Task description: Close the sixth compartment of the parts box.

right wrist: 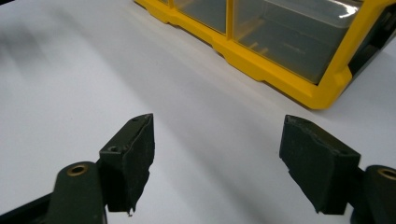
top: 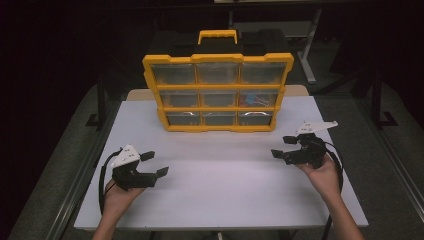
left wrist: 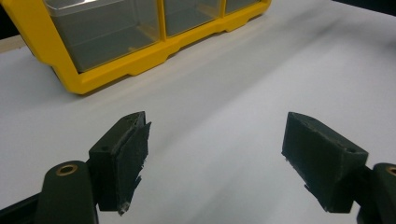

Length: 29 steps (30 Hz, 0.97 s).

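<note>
A white table point(top: 220, 190) carries a yellow organizer point(top: 218, 93) (standing upright).

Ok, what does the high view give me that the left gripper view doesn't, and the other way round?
High view alone: the organizer's yellow handle, all nine drawers, colored items in the middle-right drawer, both hands, and the right gripper open near the table's right edge.

Left gripper view alone: a close look at the left gripper's worn pads.

Both: the left gripper open and empty, the white table, the organizer's bottom drawers.
</note>
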### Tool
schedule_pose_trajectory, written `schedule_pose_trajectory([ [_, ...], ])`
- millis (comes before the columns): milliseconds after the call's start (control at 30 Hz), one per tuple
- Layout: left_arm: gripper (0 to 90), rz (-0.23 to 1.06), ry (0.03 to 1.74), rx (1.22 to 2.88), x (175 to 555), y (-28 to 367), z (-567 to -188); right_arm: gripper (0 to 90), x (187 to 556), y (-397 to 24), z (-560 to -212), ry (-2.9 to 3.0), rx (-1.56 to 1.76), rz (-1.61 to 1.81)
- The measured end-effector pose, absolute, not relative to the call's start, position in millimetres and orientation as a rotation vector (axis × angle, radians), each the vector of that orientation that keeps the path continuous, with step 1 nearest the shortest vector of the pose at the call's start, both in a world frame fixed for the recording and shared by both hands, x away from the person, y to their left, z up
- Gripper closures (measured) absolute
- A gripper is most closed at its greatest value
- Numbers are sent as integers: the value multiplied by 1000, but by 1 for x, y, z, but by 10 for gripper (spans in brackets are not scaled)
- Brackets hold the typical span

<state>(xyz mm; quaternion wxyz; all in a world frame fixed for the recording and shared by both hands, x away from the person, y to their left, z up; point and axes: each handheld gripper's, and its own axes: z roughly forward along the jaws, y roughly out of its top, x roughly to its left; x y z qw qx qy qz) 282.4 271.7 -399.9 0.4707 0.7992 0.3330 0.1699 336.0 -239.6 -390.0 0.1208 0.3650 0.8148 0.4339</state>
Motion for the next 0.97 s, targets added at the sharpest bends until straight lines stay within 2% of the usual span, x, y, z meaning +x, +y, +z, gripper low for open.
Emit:
schedule_pose_trajectory([
  [967, 206, 386, 820, 1972, 279, 272, -409, 154, 302, -270, -411, 2314, 1168, 1287],
])
